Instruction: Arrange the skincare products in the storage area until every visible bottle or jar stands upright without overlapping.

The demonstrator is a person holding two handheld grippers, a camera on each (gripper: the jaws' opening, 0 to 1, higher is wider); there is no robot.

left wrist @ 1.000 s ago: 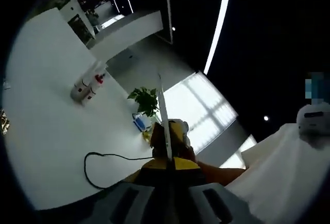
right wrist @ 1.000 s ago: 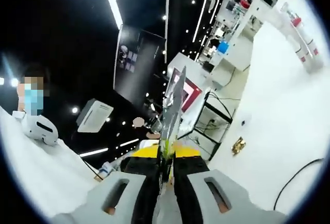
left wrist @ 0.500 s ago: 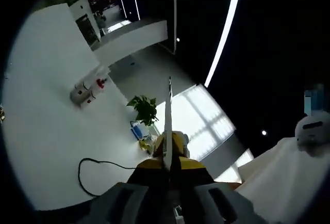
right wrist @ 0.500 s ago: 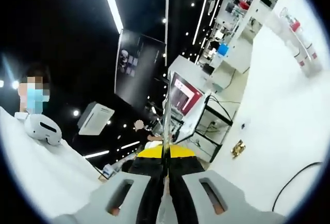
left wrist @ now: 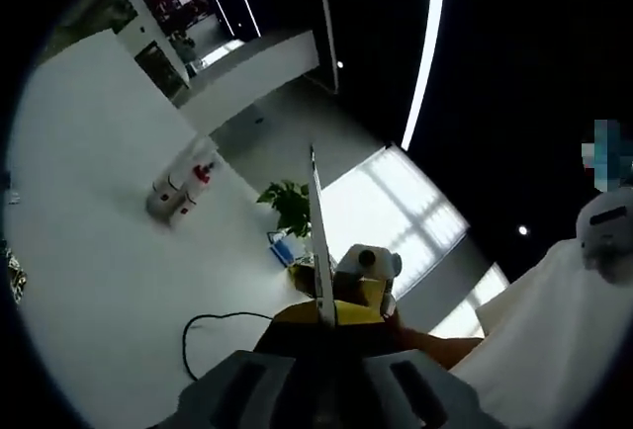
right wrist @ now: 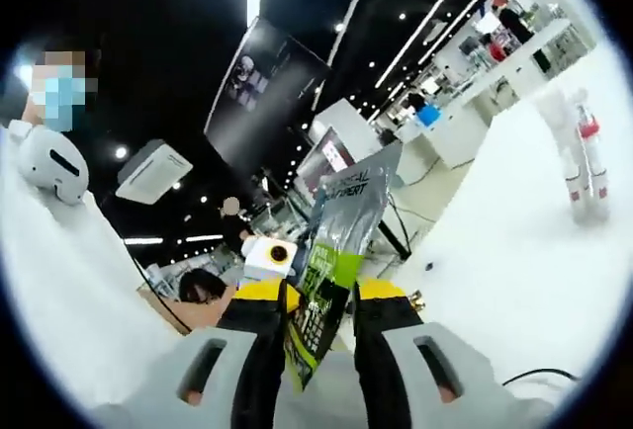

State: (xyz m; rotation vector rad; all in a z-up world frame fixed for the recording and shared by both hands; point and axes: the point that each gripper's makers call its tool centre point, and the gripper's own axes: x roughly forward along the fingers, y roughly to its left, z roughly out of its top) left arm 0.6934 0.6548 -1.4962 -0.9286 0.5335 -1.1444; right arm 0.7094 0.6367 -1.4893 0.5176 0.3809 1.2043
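A flat silver and green pouch (right wrist: 341, 231) stands between the jaws of my right gripper (right wrist: 318, 296), which are parted, so that gripper is open around it. In the left gripper view the same pouch (left wrist: 316, 221) shows edge-on as a thin blade, and my left gripper (left wrist: 321, 322) is shut on it. The right gripper (left wrist: 364, 269) appears just beyond the pouch there, and the left gripper (right wrist: 267, 251) appears behind the pouch in the right gripper view. White bottles with red caps (left wrist: 181, 190) (right wrist: 577, 157) stand together far off on the white table (left wrist: 89, 221) (right wrist: 514, 251).
A black cable (left wrist: 213, 322) loops over the table near the left gripper. A potted plant (left wrist: 292, 207) stands at the table's edge beside a small blue item. A person in white (left wrist: 554, 330) (right wrist: 59, 281) is close by.
The right gripper's jaws have parted. The pouch, edge-on before in the right gripper view, now shows its printed face. Both views have shifted with the hands.
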